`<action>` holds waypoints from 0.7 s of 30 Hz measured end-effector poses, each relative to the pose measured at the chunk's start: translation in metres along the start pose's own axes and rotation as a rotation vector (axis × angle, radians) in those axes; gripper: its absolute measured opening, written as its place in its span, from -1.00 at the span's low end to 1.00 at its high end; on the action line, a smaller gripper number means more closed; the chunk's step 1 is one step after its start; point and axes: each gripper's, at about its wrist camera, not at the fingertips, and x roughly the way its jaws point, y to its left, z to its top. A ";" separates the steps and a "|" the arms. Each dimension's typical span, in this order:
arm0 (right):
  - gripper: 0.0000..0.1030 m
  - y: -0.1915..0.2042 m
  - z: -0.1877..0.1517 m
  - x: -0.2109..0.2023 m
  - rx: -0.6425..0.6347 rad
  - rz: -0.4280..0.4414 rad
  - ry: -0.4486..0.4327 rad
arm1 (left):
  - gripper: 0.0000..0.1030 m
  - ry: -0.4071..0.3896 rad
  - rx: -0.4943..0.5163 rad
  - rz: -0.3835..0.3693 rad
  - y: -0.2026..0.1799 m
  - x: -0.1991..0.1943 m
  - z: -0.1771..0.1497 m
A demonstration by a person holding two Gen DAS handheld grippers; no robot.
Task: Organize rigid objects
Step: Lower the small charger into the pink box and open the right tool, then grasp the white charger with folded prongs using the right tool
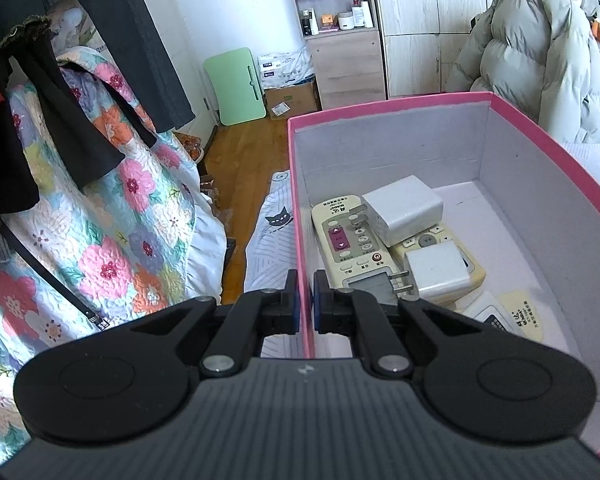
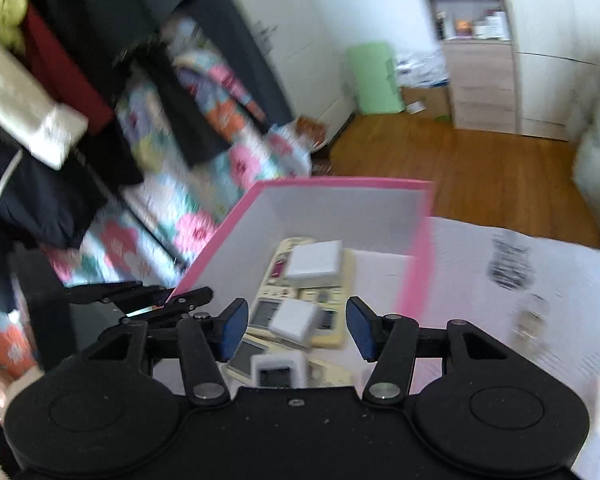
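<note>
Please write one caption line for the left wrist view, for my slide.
Left hand-held gripper clamps the pink box wall; remote controls and white chargers lie inside.

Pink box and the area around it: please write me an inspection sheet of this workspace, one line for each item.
Surface: bed sheet with cat print; the pink box rests on it.
Job's things: inside the box, two cream remote controls, two white chargers lying on top of them, and one white remote nearer the camera.
Clutter: small blurred items on the sheet to the right of the box, not identifiable.
Grippers: left hand-held gripper shut on the box's left wall; right hand-held gripper open above the box, holding nothing.
Cables: nothing seen.
Surroundings: floral quilt, hanging dark clothes, wooden floor, shelf cabinet, grey puffer jacket.
</note>
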 end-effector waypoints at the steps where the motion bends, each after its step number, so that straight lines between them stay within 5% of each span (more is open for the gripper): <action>1: 0.16 -0.006 -0.004 -0.006 0.017 -0.020 -0.009 | -0.89 -0.003 -0.004 -0.001 0.001 0.000 0.000; 8: 0.17 -0.059 -0.040 -0.036 0.062 -0.166 -0.042 | -0.89 -0.002 -0.020 0.000 -0.002 0.000 0.000; 15: 0.17 -0.108 -0.072 -0.024 0.054 -0.413 0.002 | -0.89 -0.004 -0.016 0.000 -0.001 0.000 -0.001; 21: 0.18 -0.136 -0.086 -0.021 0.113 -0.451 0.008 | -0.89 -0.005 -0.019 -0.002 -0.001 0.000 0.000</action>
